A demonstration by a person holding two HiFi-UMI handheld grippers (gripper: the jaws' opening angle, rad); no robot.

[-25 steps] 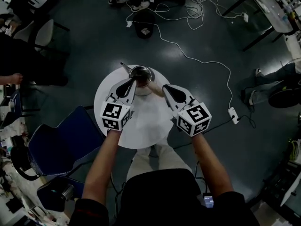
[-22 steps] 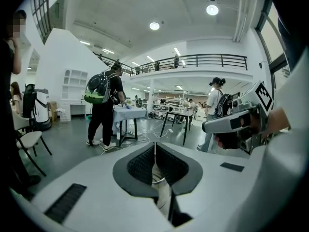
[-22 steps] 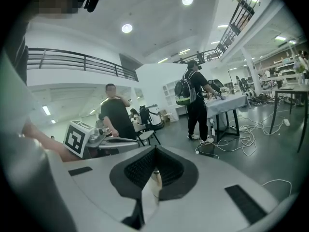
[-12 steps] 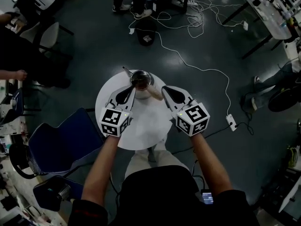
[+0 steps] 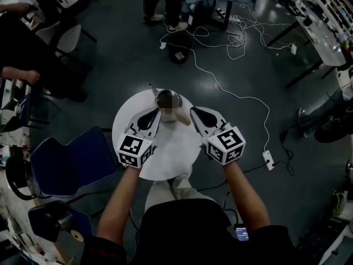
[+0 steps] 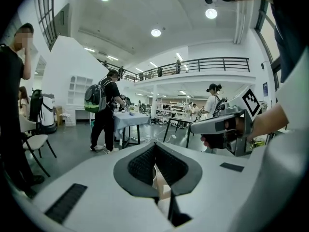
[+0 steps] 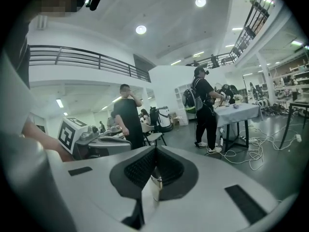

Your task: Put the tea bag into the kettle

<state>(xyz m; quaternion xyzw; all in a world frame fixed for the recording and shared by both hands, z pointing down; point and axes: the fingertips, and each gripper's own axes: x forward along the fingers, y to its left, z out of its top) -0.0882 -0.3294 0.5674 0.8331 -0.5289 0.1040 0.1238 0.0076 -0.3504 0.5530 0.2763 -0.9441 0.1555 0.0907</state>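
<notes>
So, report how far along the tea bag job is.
Done: unconfirmed. No tea bag shows in any view, and the inside of the kettle cannot be made out. In hand: nothing; the left gripper and right gripper are both shut and empty, either side of the kettle on the white table. Left: confirm the bag is inside, or find it and drop it in.

The shiny metal kettle (image 5: pixel 167 98) stands upright, top open, at the round white worktop's (image 5: pixel 165 159) far edge, thin spout pointing left.
</notes>
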